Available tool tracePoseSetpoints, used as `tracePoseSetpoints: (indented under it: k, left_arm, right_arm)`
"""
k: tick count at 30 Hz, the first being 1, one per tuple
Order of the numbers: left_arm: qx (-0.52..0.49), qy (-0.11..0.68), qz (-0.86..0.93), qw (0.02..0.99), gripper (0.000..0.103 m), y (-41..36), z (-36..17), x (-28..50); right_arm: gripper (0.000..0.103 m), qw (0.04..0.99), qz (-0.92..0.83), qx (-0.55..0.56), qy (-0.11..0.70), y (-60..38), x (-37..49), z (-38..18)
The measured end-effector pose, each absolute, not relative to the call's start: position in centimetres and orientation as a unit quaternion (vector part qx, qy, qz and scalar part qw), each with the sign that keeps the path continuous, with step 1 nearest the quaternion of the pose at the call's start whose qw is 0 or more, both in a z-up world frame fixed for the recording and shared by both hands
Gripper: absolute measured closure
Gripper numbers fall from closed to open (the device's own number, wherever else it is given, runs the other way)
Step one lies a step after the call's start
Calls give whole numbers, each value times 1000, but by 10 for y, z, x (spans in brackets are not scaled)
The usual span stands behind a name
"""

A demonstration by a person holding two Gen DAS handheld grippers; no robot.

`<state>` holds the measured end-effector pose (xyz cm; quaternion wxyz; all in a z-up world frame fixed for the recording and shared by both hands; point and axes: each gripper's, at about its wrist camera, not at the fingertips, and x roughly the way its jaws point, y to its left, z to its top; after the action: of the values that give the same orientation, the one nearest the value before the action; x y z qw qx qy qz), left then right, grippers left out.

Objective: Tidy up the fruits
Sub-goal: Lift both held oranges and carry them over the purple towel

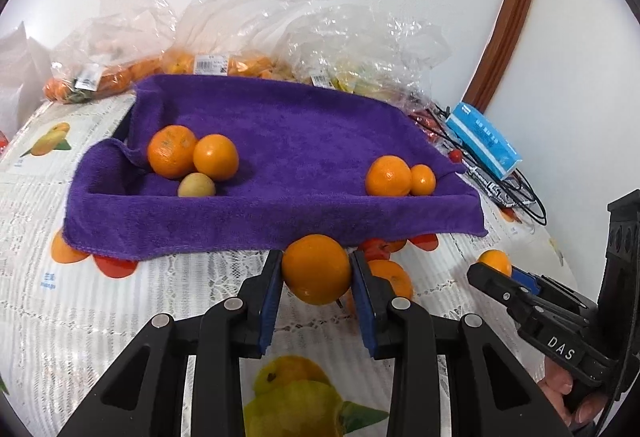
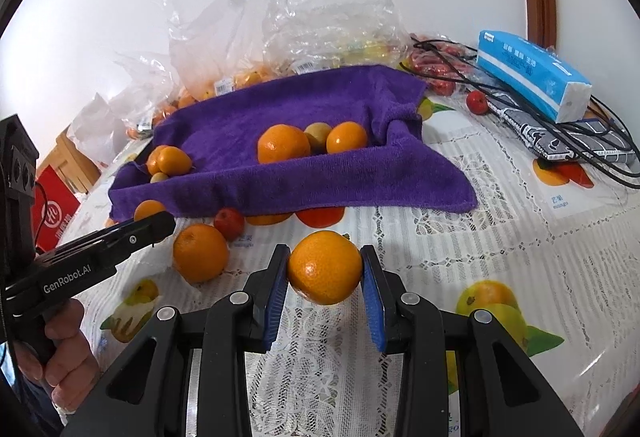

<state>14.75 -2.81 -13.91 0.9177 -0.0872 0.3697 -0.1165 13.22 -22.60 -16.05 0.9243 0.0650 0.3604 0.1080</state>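
Note:
A purple towel-lined tray (image 1: 280, 213) (image 2: 280, 189) holds oranges in two groups: two oranges (image 1: 192, 153) with a small yellow-green fruit (image 1: 196, 186) at its left, two oranges (image 1: 398, 175) at its right. My left gripper (image 1: 316, 271) is shut on an orange (image 1: 316, 269) just in front of the tray. My right gripper (image 2: 325, 269) is shut on another orange (image 2: 325, 267), also in front of the tray. A loose orange (image 2: 200, 253) and a small red fruit (image 2: 229, 223) lie on the tablecloth between the grippers.
Clear plastic bags of fruit (image 1: 224, 49) stand behind the tray by the wall. A blue tissue pack (image 2: 532, 77), black cables (image 2: 580, 141) and a small red fruit (image 2: 477, 102) lie at the right. The tablecloth (image 2: 500, 237) has printed fruit pictures.

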Motion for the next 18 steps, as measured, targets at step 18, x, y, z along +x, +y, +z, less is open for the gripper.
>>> tracePoseSetpoints:
  k: [18]
  left_arm:
    - [-72,294,-54,952,71,19,-66,173]
  right_arm:
    - [68,951,136,27,276,-183,170,-69]
